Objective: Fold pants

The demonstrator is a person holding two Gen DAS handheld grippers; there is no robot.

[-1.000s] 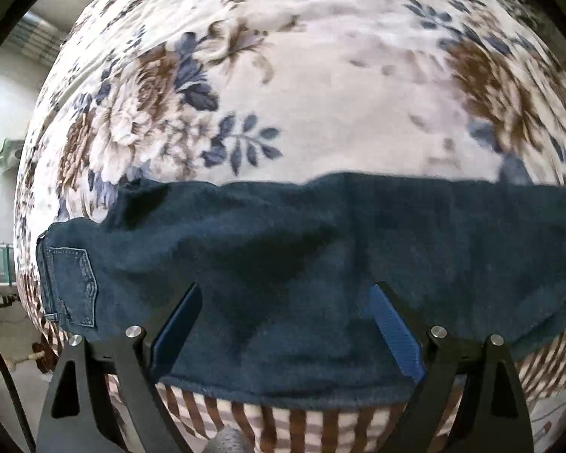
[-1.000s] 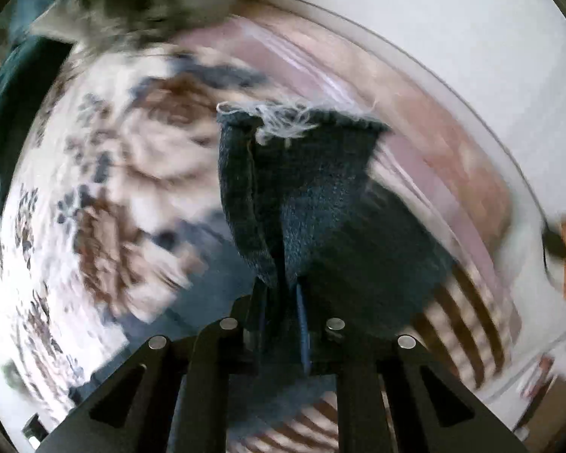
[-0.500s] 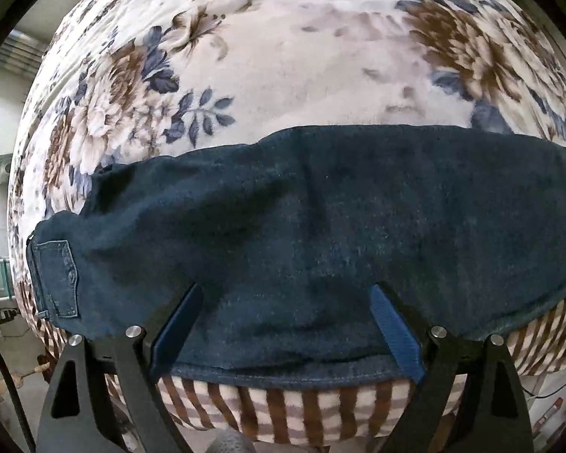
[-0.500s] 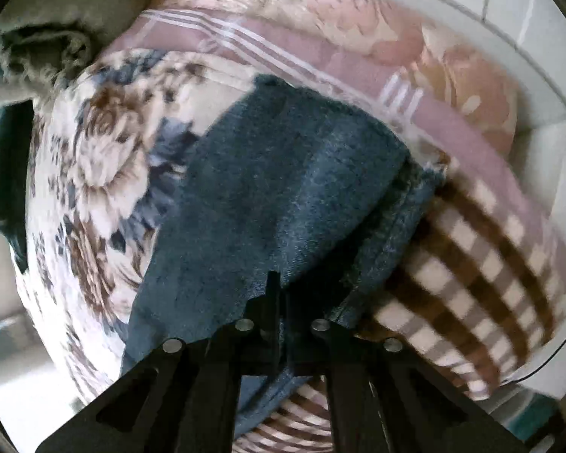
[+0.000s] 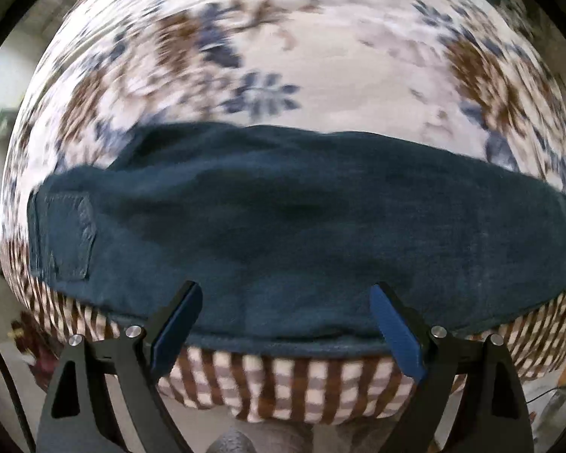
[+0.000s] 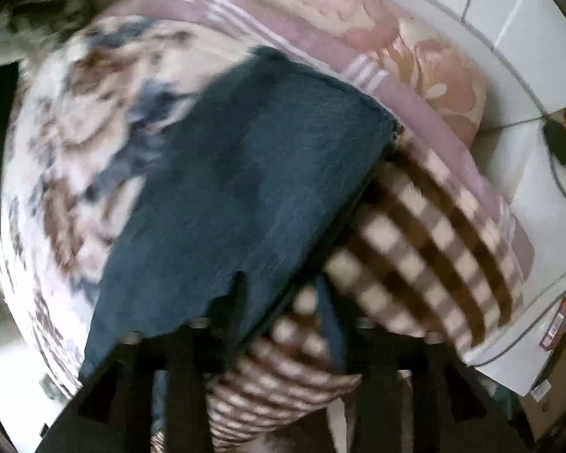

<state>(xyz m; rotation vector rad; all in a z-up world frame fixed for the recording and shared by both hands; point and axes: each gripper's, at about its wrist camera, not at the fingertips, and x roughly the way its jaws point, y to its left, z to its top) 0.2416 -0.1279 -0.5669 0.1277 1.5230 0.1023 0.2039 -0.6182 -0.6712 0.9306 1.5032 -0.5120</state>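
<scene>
Dark blue jeans [image 5: 283, 219] lie folded in a long band across the floral blanket, with a back pocket [image 5: 69, 238] at the left end. My left gripper [image 5: 285, 290] hangs wide open over the band's near edge and grips nothing. In the right wrist view the jeans [image 6: 253, 173] run up and away from my right gripper [image 6: 283, 302]. Its jaws are opening. The denim's near edge and some checked cloth lie between the parted fingers, and the pads do not press on them. This view is blurred.
A floral blanket [image 5: 320, 56] covers the bed. A brown and white checked blanket [image 5: 283, 385] hangs over its near edge. A pink patterned quilt [image 6: 396, 56] lies at the far side against a white tiled wall [image 6: 509, 19]. A black cable [image 6: 558, 143] hangs at the right.
My right gripper, shut on the frayed leg end a second ago, laid it down on the jeans and its jaws have parted. My left gripper stayed open and shifted a little over the jeans.
</scene>
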